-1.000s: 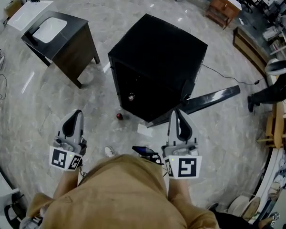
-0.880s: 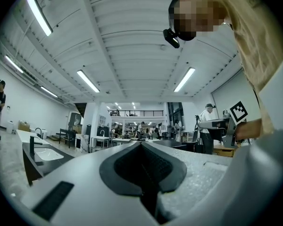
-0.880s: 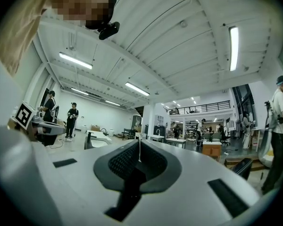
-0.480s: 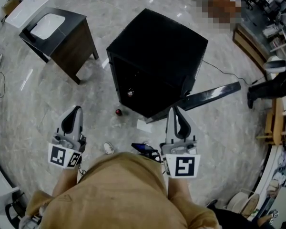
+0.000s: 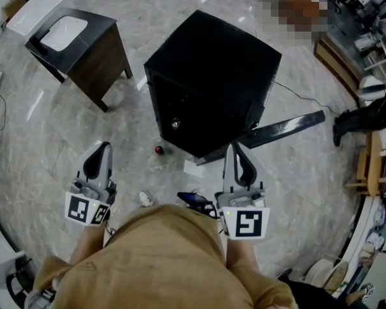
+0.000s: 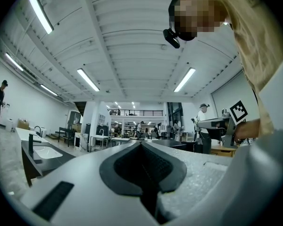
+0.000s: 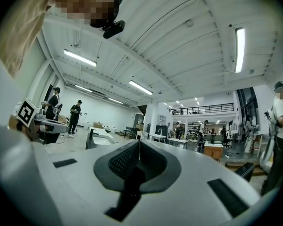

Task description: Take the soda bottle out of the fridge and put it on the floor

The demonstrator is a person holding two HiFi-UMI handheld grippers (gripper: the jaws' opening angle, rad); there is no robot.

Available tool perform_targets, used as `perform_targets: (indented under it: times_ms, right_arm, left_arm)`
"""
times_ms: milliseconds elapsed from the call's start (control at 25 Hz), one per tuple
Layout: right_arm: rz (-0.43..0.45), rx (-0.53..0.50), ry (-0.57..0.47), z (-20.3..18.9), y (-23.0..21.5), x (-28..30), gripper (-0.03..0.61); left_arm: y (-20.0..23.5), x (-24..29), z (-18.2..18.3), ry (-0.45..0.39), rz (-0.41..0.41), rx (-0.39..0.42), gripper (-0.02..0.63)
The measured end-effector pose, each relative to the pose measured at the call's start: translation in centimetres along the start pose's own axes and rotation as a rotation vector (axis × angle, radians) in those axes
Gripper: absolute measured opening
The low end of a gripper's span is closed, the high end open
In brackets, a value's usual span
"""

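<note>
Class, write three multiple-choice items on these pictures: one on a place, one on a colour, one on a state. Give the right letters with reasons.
1. In the head view, where does the sink cabinet stand from the fridge?
A. to its left
B. to its right
C. on top of it

2. What colour is the fridge?
A. white
B. black
C. red

3. The fridge door is
A. shut
B. open
C. missing

Answers:
1 A, the cabinet stands at the upper left.
2 B, the fridge's top and sides are black.
3 B, the door is swung out to the right.
</note>
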State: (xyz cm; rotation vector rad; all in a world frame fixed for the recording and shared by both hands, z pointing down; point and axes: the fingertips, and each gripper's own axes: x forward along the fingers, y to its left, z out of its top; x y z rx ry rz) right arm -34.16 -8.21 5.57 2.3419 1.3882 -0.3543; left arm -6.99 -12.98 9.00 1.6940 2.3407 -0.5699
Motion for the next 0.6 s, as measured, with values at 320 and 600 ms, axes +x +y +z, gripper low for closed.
perform_targets:
  times_ms: [320,600]
  right_arm:
    - [-0.007,0.007,0.010,-0.38,0.08,0.00,0.002]
    - [-0.015,0.009,0.008,-0.48,-0.19,0.30,0.002]
  left_arm:
    - [0.38,-0.12,-0.27,0.006,0.008,-0.004,0.002]
    - [0.50,0.10,-0.67,0.008,0.008,-0.011,0.002]
